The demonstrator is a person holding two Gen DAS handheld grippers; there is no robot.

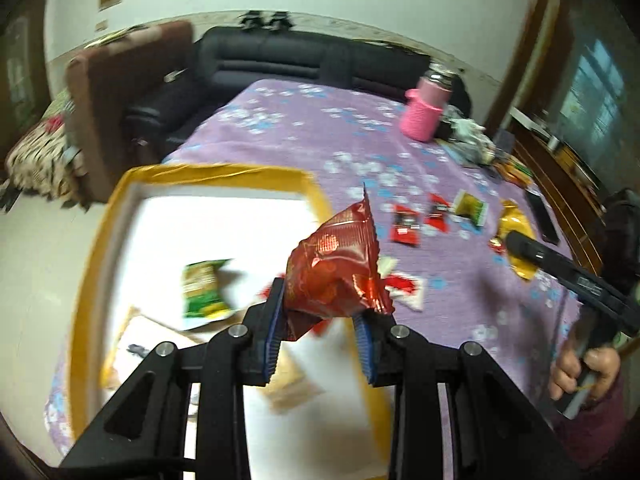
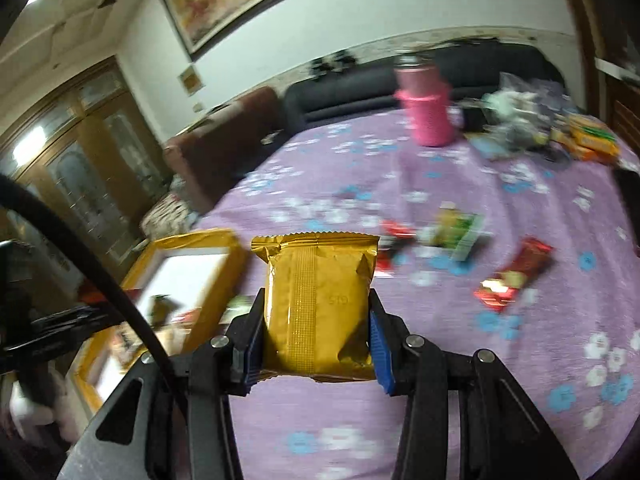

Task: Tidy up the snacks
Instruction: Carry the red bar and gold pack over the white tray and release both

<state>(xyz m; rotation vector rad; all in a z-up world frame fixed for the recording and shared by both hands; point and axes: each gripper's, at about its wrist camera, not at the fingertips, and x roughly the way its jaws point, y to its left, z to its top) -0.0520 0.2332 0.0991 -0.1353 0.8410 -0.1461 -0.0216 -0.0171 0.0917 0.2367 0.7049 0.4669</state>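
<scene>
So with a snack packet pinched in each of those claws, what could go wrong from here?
The left gripper pinches only the bottom corner of the red packet, which sticks up crumpled above the yellow-rimmed box, so it might twist free or drop outside it. The right gripper squeezes the gold packet across its puffy middle, which may crush what is inside. Both views are blurred, so the hands seem to be moving fast, and a packet could slip.

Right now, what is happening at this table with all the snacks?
A person holds a gripper in each hand and sorts snacks. The left gripper grips a red packet over the yellow-rimmed box. The right gripper grips a gold packet above the purple cloth. More snacks lie loose on the cloth.
</scene>
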